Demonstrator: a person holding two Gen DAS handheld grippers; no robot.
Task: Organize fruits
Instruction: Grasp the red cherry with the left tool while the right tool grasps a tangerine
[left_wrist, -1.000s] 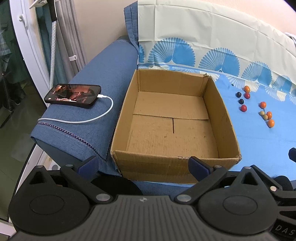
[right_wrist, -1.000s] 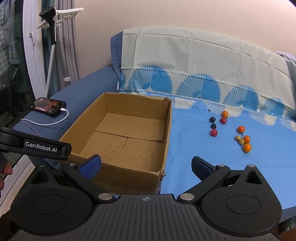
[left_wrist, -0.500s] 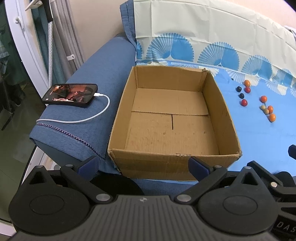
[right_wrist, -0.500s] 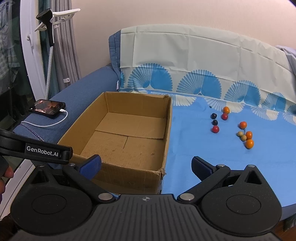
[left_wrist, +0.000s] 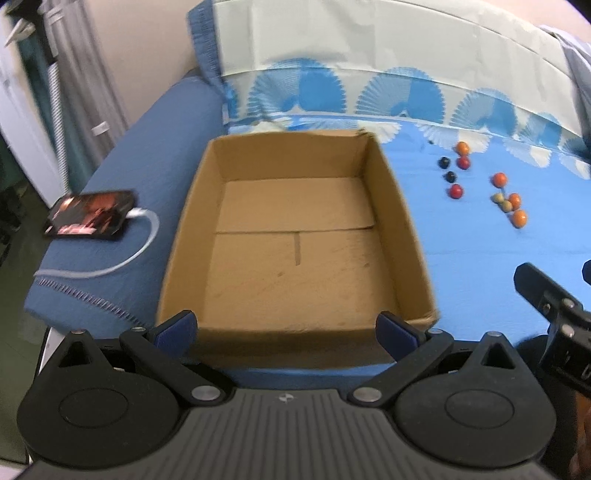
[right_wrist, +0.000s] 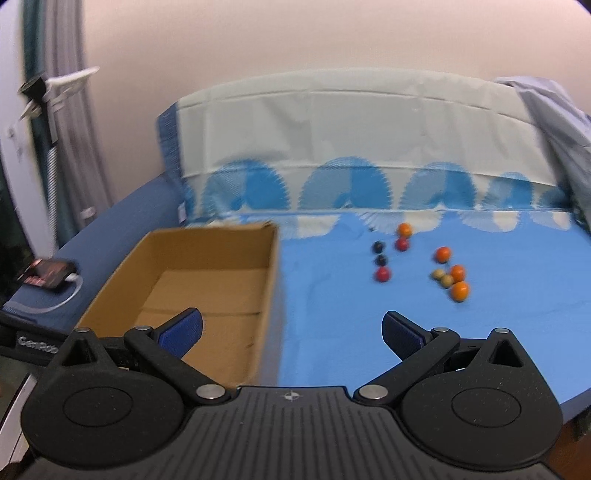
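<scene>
Cardboard box (left_wrist: 295, 236): open-topped, brown, nothing inside it; stood on the blue sheet (left_wrist: 480, 258) covering a sofa seat, its left wall against the denim-blue armrest (left_wrist: 147, 162).

Fruits: small round pieces lying loose on the sheet to the right of the box and well apart from it, in two clusters.
- Nearer the box: two dark ones (left_wrist: 444, 162), two red ones (left_wrist: 456, 191) and one orange one (left_wrist: 462, 148) at the far end, beside a red one.
- Further right: three orange ones (right_wrist: 460, 291) and two small tan ones (right_wrist: 442, 277), the tan pair touching or nearly so; one orange piece (right_wrist: 442, 254) sat a little behind the rest.
The view was blurred, so the kinds of fruit could not be told.

Left gripper (left_wrist: 288, 328): jaws spread wide, nothing between them; held low at the near wall of the box, the blue pads flanking that wall's width in the left wrist view.

Right gripper (right_wrist: 293, 330): jaws spread wide, holding nothing; over the near edge of the sheet, with the box's right wall ahead on its left and the fruits ahead on its right. Part of this gripper also showed at the right edge of the left wrist view.

Phone (left_wrist: 90, 217): screen lit, lying flat on the armrest, with a white cable (left_wrist: 122, 258) plugged in and curving toward the near edge.

Patterned cover (right_wrist: 351, 147): pale with blue fan shapes, draped over the sofa back.
</scene>
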